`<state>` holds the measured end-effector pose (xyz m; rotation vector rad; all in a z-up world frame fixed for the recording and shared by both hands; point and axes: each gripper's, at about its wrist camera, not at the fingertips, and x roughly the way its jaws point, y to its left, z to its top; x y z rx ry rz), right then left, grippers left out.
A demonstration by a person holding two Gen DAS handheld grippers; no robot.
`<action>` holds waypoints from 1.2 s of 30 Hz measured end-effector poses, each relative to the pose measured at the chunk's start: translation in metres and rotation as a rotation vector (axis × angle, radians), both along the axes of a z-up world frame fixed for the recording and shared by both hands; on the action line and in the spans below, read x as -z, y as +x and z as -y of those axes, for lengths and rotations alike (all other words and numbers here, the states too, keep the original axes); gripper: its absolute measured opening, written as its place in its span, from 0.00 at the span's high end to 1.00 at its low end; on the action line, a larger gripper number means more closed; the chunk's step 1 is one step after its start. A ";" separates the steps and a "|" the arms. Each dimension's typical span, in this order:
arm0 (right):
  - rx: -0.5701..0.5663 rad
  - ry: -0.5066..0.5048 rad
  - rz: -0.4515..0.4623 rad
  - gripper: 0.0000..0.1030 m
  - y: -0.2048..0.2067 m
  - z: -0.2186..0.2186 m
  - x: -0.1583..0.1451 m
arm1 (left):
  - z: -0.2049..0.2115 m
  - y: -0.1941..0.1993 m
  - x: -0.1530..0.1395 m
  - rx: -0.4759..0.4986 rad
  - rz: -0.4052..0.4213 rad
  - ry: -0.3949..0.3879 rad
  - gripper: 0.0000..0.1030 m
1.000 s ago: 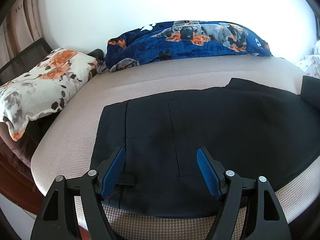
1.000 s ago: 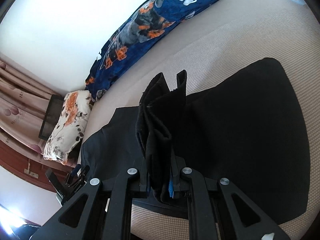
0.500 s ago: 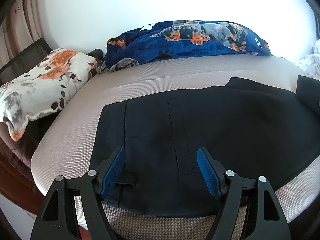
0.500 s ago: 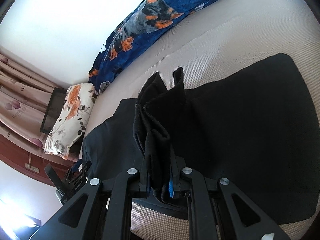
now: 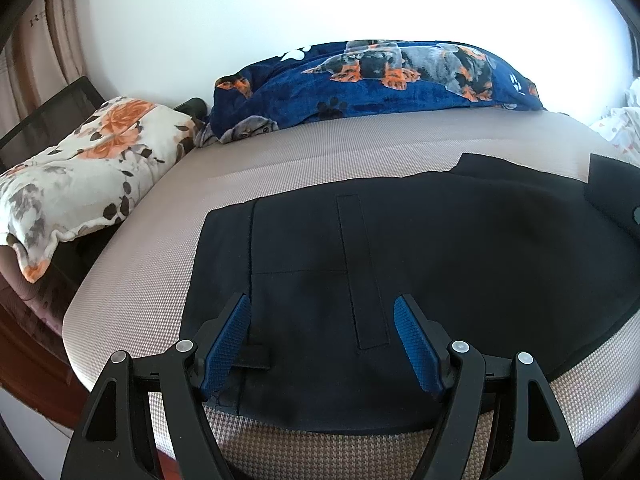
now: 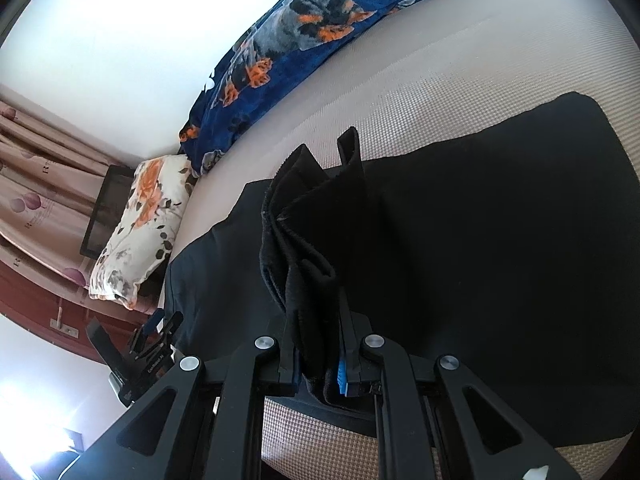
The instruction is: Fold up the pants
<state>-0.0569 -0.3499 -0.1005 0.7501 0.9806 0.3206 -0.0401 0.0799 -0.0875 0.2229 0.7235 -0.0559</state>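
Note:
Black pants (image 5: 440, 248) lie flat on a beige bed (image 5: 320, 160), waistband end towards me in the left wrist view. My left gripper (image 5: 322, 332) is open and empty, hovering over the near edge of the pants with blue pads on either side of a back pocket seam. My right gripper (image 6: 320, 364) is shut on a bunched fold of the pants' leg end (image 6: 312, 224), held up above the rest of the pants (image 6: 500, 248). The lifted fold shows at the right edge of the left wrist view (image 5: 612, 196). The left gripper shows in the right wrist view (image 6: 152, 340).
A blue dog-print blanket (image 5: 380, 80) lies along the wall at the back of the bed. A floral pillow (image 5: 88, 164) sits at the left edge, with a curtain (image 6: 44, 176) and a dark frame behind it. The bed's front edge (image 5: 360, 448) is just below the pants.
My right gripper has carried the gripped fold of pants further along towards the waistband side. The left gripper has stayed still and open.

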 end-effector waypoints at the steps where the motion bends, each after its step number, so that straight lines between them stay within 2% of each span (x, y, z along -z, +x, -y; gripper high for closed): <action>1: -0.003 0.001 -0.001 0.88 0.000 -0.001 0.000 | 0.000 0.000 0.000 0.000 0.002 0.002 0.27; 36: -0.041 -0.050 -0.011 0.82 0.004 -0.018 0.004 | 0.002 -0.001 0.000 -0.003 -0.001 0.004 0.27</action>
